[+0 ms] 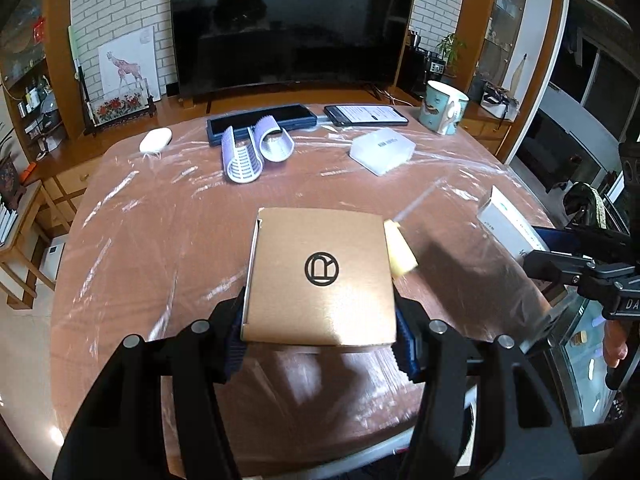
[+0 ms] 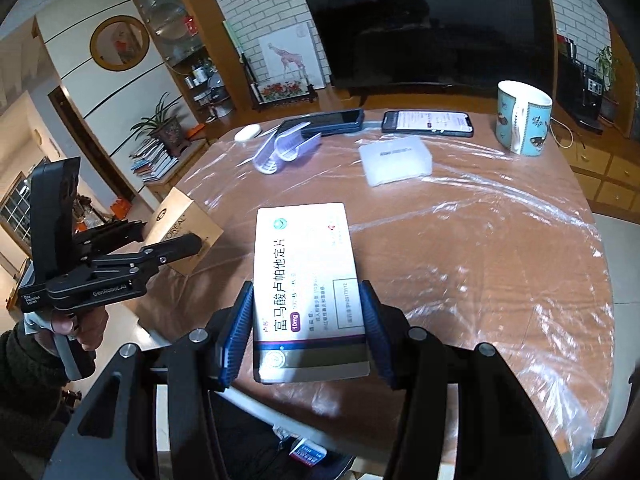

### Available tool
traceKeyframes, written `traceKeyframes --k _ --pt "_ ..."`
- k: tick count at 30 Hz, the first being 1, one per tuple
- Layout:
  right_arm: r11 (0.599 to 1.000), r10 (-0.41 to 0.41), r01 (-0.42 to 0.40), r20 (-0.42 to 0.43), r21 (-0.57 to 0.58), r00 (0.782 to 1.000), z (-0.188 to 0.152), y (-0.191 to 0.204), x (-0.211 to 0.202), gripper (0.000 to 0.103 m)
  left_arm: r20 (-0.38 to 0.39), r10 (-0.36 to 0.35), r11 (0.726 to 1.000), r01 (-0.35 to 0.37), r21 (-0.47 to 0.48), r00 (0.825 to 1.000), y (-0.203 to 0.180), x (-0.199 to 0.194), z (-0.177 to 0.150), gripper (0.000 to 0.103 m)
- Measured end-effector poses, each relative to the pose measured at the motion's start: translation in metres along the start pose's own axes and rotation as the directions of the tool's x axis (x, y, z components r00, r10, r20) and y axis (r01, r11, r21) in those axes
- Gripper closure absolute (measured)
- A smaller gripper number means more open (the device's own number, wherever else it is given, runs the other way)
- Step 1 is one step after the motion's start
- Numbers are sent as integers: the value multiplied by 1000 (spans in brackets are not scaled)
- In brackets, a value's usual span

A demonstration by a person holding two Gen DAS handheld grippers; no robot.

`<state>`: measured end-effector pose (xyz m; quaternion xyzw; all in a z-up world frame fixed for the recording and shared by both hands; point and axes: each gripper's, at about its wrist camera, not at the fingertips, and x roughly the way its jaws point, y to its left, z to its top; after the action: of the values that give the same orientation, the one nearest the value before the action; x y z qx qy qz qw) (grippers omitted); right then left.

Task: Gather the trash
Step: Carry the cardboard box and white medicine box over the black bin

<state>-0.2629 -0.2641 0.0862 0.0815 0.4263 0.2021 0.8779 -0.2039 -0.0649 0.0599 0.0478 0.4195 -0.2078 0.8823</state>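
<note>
My left gripper [image 1: 320, 336] is shut on a brown cardboard box [image 1: 320, 276] with a round black logo, held above the plastic-covered table [image 1: 168, 240]. A yellowish scrap [image 1: 400, 254] sticks out at the box's right edge. My right gripper [image 2: 306, 336] is shut on a white medicine box [image 2: 306, 280] with printed text, its blue pads [image 2: 236, 336] pressing both long sides. In the right wrist view the left gripper [image 2: 176, 246] shows at the left with the brown box [image 2: 180, 232] in it. The medicine box [image 1: 508, 224] appears at the right of the left wrist view.
On the far half of the table lie two purple hair rollers [image 1: 256, 148], a white mouse-like puck [image 1: 155, 140], a dark case [image 1: 260, 120], a lit phone [image 1: 366, 115], a clear plastic box [image 1: 382, 150] and a patterned mug [image 1: 442, 107]. A television [image 1: 288, 24] stands behind.
</note>
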Motion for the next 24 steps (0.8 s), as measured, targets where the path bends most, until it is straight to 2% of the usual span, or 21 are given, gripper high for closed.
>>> traceKeyframes --k 24 --pt "996 65 -71 -100 -59 993 -58 32 -22 52 -45 -29 999 31 34 999 -29 -34 -56 44"
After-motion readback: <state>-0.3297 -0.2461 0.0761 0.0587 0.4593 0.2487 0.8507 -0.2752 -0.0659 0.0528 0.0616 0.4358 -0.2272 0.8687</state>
